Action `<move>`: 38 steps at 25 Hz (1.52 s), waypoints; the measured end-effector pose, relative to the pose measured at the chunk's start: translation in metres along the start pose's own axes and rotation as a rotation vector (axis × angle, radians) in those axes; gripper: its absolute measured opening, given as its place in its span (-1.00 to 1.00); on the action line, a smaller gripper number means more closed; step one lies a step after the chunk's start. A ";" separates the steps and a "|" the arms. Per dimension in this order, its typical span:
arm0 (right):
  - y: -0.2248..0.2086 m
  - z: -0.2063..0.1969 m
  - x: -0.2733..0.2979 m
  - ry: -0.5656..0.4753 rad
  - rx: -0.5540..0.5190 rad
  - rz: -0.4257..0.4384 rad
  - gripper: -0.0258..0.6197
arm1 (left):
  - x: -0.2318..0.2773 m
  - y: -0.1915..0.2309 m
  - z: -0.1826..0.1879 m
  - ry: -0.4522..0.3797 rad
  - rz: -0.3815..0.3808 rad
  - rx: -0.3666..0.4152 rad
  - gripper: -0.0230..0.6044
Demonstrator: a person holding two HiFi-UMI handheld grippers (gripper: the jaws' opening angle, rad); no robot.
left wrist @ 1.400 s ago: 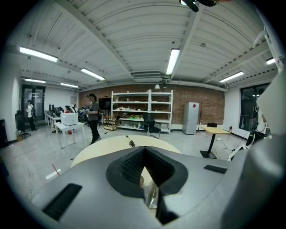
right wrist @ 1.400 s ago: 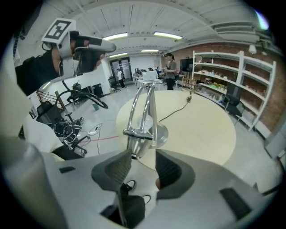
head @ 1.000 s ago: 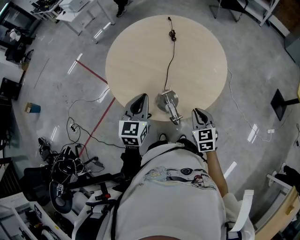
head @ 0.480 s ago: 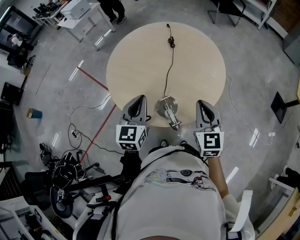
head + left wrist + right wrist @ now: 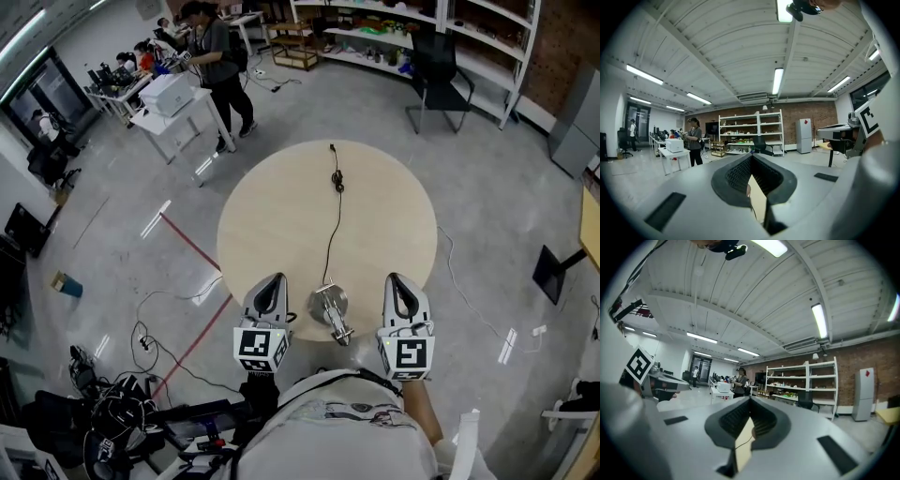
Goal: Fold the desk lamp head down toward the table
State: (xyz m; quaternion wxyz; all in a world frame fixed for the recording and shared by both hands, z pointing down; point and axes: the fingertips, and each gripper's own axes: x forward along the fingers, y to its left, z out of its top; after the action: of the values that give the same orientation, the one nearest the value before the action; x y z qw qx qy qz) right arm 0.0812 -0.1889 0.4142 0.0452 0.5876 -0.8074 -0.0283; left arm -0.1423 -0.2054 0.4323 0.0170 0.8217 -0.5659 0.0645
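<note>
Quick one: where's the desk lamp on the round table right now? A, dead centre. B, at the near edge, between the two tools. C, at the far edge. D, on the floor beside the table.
B: the head view shows the desk lamp at the near edge of the table, between the left tool and the right tool, with its cord running away across the top.
</note>
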 end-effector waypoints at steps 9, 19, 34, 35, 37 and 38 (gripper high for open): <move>-0.018 0.007 0.004 -0.004 0.000 0.002 -0.90 | 0.016 -0.010 0.006 -0.007 -0.003 -0.004 -0.92; -0.014 0.008 0.010 0.013 -0.005 0.019 -0.90 | 0.021 -0.011 0.008 -0.007 -0.010 -0.008 -0.92; -0.016 0.005 0.005 0.028 -0.007 0.003 -0.90 | 0.017 -0.015 0.007 0.003 -0.013 -0.010 -0.92; -0.016 0.004 0.004 0.030 -0.008 0.002 -0.91 | 0.016 -0.016 0.006 0.004 -0.013 -0.011 -0.92; -0.018 0.003 0.003 0.033 -0.009 0.000 -0.91 | 0.016 -0.017 0.006 0.004 -0.014 -0.011 -0.92; -0.018 0.003 0.003 0.034 -0.009 -0.002 -0.91 | 0.016 -0.017 0.006 0.004 -0.014 -0.010 -0.92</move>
State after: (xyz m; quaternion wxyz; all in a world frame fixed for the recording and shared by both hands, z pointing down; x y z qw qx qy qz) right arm 0.0973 -0.1973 0.4093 0.0615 0.5885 -0.8059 -0.0220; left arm -0.1203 -0.2151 0.4289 0.0227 0.8255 -0.5604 0.0631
